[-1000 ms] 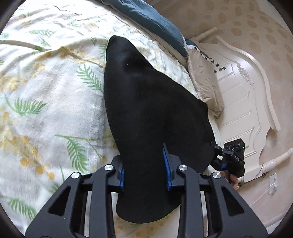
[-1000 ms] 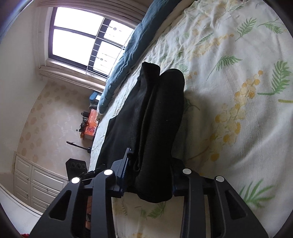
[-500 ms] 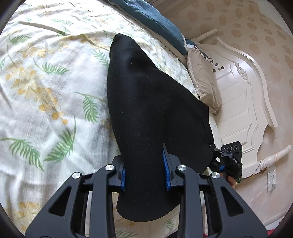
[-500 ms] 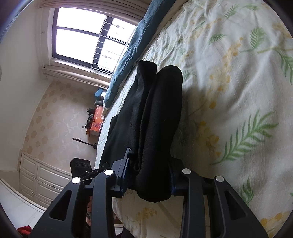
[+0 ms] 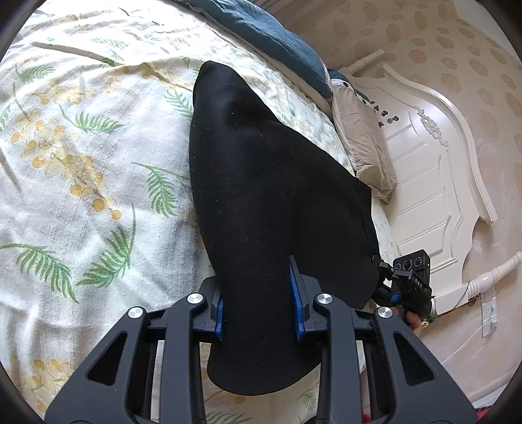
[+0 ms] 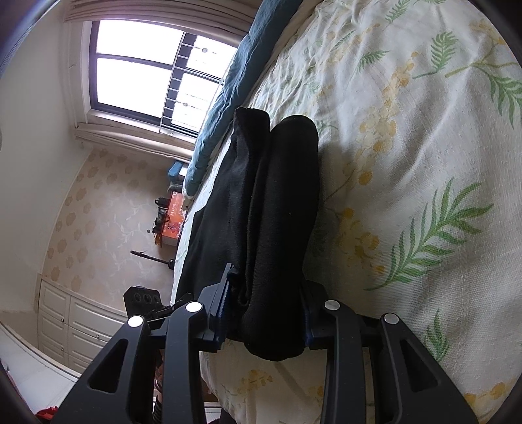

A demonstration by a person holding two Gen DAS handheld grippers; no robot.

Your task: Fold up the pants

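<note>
The black pants (image 5: 261, 182) lie stretched over the floral bedspread (image 5: 81, 163). My left gripper (image 5: 259, 303) is shut on one end of the pants, with cloth bunched between its blue pads. The right gripper also shows in the left wrist view (image 5: 404, 283), at the pants' far corner. In the right wrist view the pants (image 6: 274, 208) run away as a thick folded roll, and my right gripper (image 6: 266, 313) is shut on their near end.
A dark blue blanket (image 5: 267, 29) and a beige pillow (image 5: 365, 146) lie at the bed's far side. A white headboard (image 5: 434, 169) stands beyond. In the right wrist view a window (image 6: 153, 75), white drawers (image 6: 75, 326) and the floor lie left of the bed.
Both grippers keep their hold on the pants. The views shifted slightly across the bedspread, so the pants have moved a little over the bed.
</note>
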